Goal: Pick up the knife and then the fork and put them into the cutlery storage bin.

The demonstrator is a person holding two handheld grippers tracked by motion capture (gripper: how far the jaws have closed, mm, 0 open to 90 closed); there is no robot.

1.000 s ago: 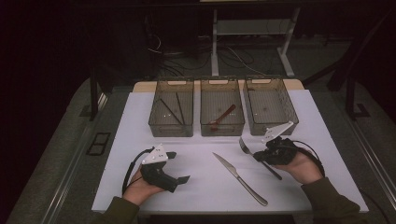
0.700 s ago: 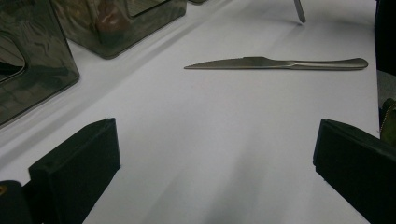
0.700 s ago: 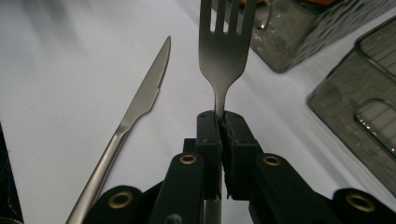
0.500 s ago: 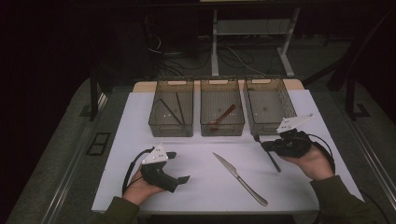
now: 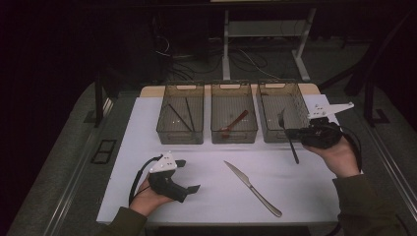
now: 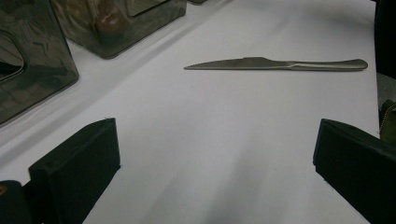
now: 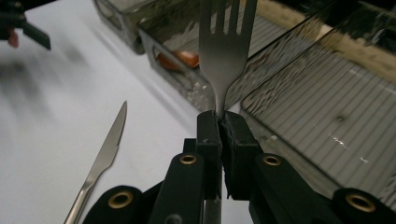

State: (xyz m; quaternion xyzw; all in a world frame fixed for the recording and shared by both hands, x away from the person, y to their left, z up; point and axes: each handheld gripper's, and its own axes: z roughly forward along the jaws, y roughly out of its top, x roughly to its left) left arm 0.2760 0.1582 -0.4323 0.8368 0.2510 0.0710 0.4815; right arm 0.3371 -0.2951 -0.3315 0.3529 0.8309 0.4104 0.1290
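Note:
My right gripper (image 5: 294, 133) (image 7: 219, 122) is shut on a steel fork (image 5: 287, 131) (image 7: 224, 44), pinching its neck. The fork hangs above the table at the near wall of the right-hand bin (image 5: 269, 135) (image 7: 327, 121), tines up toward the bin. A table knife (image 5: 252, 187) (image 6: 280, 64) (image 7: 100, 163) lies flat on the white mat between both hands. Low at the mat's front left, my left gripper (image 5: 188, 176) (image 6: 215, 163) stands open with nothing between its jaws, pointing across the mat at the knife.
Three clear bins stand in a row at the back of the mat (image 5: 206, 162): the left bin (image 5: 167, 135) holds dark chopsticks (image 5: 181, 117), the middle bin (image 5: 233, 136) a reddish-brown spoon (image 5: 234, 124) (image 7: 180, 58). Table legs and cables lie beyond.
My right gripper has lifted the fork off the mat and carried it right and back, up to the right-hand bin. The left gripper and the knife have stayed put.

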